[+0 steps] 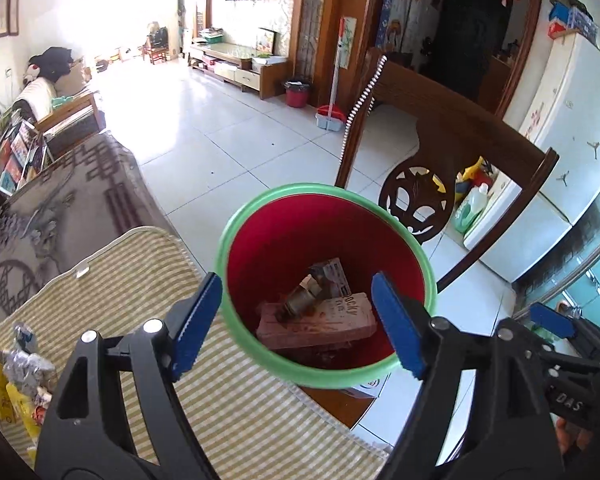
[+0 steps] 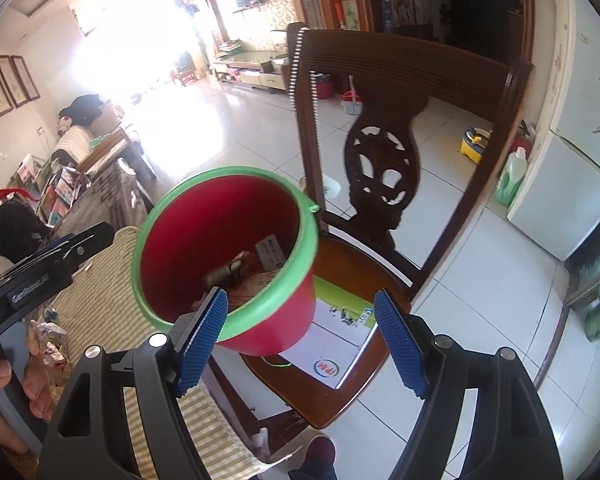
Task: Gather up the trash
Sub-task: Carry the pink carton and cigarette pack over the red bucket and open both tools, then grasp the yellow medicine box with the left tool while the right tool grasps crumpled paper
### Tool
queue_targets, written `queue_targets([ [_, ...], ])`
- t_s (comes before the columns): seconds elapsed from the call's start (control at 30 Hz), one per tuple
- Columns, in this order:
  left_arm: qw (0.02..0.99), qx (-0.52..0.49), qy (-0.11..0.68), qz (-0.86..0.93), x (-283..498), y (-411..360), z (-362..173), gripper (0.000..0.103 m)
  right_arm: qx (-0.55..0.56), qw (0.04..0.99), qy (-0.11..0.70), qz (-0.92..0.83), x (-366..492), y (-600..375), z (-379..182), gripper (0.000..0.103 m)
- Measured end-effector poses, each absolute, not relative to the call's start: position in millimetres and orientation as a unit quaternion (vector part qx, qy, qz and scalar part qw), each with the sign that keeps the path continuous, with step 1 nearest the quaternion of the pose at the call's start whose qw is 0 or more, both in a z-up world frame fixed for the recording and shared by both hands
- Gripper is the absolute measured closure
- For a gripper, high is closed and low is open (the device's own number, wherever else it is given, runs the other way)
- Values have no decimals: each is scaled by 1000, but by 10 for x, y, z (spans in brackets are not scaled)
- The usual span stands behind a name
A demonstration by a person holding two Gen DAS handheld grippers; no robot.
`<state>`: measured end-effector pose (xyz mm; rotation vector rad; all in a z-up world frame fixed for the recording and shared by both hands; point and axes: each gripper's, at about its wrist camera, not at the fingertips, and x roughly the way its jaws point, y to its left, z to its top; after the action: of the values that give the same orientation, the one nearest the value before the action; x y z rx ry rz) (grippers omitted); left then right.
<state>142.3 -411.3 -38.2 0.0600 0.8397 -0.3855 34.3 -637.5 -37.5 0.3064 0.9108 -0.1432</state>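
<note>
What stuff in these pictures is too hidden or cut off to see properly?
- Bottom of the red bucket: left wrist view, covered by the pink box and other trash.
- Flat carton on the chair seat: right wrist view, bucket hides part of it.
- Wrappers on the striped mat: left wrist view, cut off by the edge.

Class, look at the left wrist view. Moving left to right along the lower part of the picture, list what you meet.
Pile of wrappers → striped mat → red bucket with green rim → wooden chair back → green detergent bottle → white fridge.
</note>
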Motion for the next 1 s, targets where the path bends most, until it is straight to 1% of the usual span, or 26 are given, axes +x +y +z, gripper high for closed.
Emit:
queue_targets([
  [0.1,897,-3,409,-165,1270,-3804,-367,27,131,887,441,-45,458,-6164,-347,30],
  [0.33,898,-89,425,-72,938,-2822,-479,27,91,887,452,19,675,-5432,-347,29],
  [0.47,897,-106,429,-27,825,-2344,-564,27,65,884,459,61,763,-4920,-371,29],
  [0.7,888,-146,432,58,618,-1276,-730,27,23,874,472,110,764,-4051,-435,29],
  [0.83,871,-163,454,94,518,-646,-911,27,19,868,481,120,734,-3651,-478,29],
  [1.0,850,-172,490,89,532,-224,-1208,27,20,863,489,127,679,-3165,-518,29],
])
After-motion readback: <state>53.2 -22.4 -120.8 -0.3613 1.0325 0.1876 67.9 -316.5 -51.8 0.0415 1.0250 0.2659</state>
